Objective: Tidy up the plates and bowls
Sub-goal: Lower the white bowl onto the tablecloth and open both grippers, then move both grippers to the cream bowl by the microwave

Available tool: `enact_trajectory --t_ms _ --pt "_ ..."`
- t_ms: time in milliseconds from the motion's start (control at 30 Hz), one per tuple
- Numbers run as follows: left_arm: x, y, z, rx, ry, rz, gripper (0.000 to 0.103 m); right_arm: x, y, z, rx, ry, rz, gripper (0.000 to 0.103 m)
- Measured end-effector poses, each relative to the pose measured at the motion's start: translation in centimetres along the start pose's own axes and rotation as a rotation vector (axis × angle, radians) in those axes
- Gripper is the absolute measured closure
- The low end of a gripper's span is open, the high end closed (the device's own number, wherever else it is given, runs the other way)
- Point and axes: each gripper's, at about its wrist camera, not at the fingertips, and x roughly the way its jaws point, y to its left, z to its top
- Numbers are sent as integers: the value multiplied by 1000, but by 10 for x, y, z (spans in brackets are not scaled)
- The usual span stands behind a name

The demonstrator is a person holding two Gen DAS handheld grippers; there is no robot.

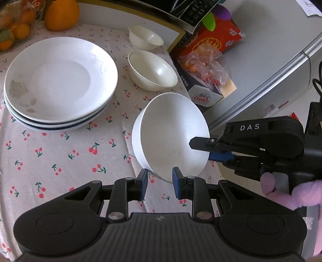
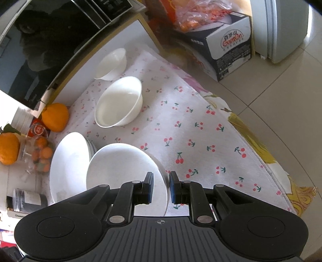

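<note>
The right gripper (image 1: 203, 151) pinches the near-right rim of a white bowl (image 1: 171, 135); one finger lies inside the bowl against its inner wall, the other, blue-padded, sits outside under the rim; the bowl is tilted, its mouth turned toward the right gripper, its lower edge near the cherry-print cloth (image 1: 60, 157) on the table, though whether it touches the cloth cannot be told. In the right wrist view the same bowl (image 2: 120, 167) fills the near left; its rim runs up between the two fingers, the left finger over the inside, the right finger outside.

The left gripper (image 1: 160, 184) holds nothing; its fingers are spread apart, and the bowl's lower rim sits just beyond them, overlapping the tip of the right finger in the view; contact cannot be told.

A stack of plates (image 1: 58, 80) lies at the far left of the cloth; a cream bowl (image 1: 153, 70) stands upright far of the held bowl, and a smaller bowl (image 1: 146, 37) stands farther still, just beside it; a large orange (image 1: 61, 14) rests at the far left edge of the table; a cardboard box (image 1: 203, 96) stands on the floor to the right.
</note>
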Motion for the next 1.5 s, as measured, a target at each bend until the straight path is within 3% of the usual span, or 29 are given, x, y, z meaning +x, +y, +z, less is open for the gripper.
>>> enact_trajectory --t_ms 633,833,1000,1267,1500 --pt "23 -6 5 62 35 -4 75 13 -10 6 44 24 -32 83" --pt "22 -8 3 96 28 11 66 14 -10 6 46 31 -17 82" --pt "21 -8 3 119 25 22 47 17 -13 7 69 59 -7 82" --pt "16 -9 1 161 14 33 26 16 -13 7 76 54 4 54" --pt "12 -8 3 184 20 38 15 14 -13 9 77 46 21 42"
